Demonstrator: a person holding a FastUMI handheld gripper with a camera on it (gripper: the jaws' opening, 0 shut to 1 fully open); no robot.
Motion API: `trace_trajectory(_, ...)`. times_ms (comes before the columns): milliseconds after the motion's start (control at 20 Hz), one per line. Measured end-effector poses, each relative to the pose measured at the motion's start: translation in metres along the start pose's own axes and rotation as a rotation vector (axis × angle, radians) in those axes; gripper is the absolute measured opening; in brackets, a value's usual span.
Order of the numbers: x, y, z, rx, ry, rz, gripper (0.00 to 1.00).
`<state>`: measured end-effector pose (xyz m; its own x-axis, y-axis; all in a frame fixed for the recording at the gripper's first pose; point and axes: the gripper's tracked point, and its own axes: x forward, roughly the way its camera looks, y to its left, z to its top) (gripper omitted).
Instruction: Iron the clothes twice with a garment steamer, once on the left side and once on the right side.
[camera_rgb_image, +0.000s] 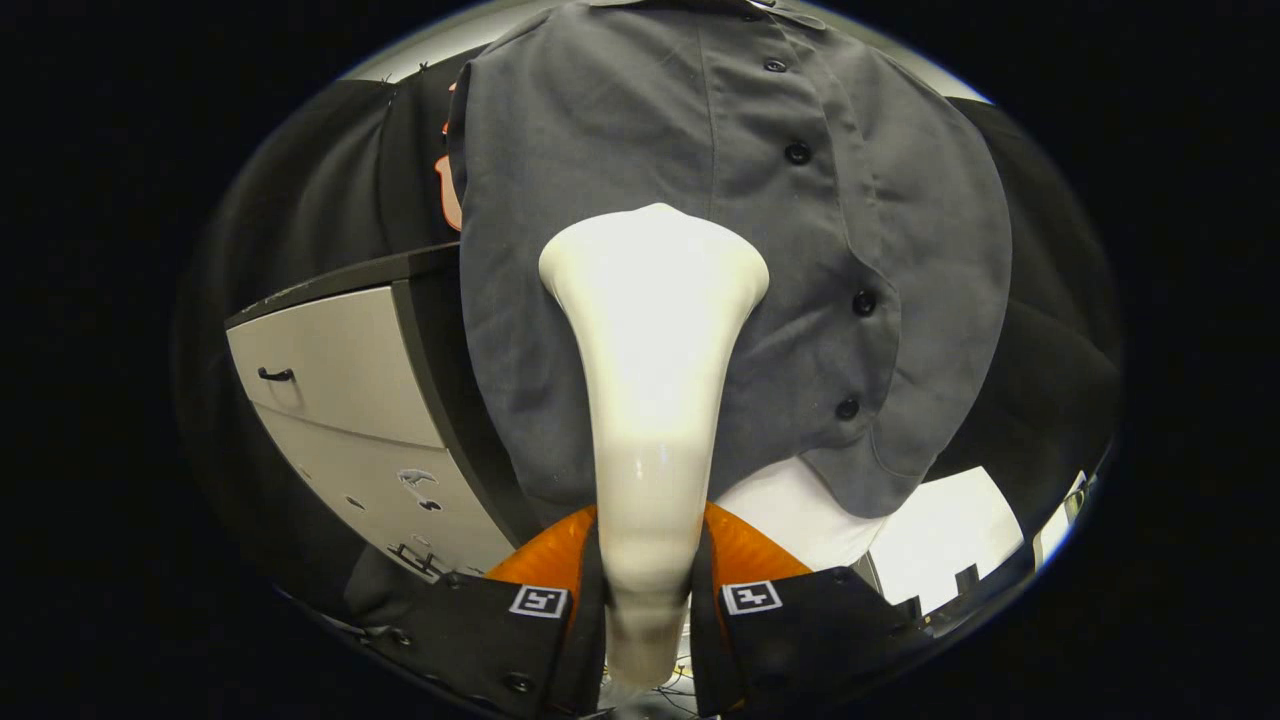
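the gripper (648, 590) has both fingers pressed against the neck of the garment steamer (652, 400), one on each side, so the tool is firmly clamped between them. the steamer runs forward from the fingers and flares into a wide head, which lies over the lower front of the grey shirt (700, 250). the shirt hangs buttoned, its placket and dark buttons (797, 153) running down just to one side of the steamer head. the head sits on the panel beside the placket, nearer the cabinet (330, 400) with its drawer handle that stands next to the shirt; whether it touches the cloth or is held just off it cannot be told. no steam is visible. judged from this position, a pass on one side of the shirt appears to be in hand, at about mid-height. nothing in the cloth shows whether either side has been finished, so the count of completed passes cannot be told; the panel across the placket is judged outstanding.
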<state>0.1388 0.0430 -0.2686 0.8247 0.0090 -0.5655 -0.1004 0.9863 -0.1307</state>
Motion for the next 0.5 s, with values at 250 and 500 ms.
trace_trajectory(250, -0.003, 0.0, -0.007, 0.003, 0.015, 0.002, 0.42)
trace_trajectory(500, -0.026, 0.004, 0.005, 0.007, -0.021, 0.03, 0.42)
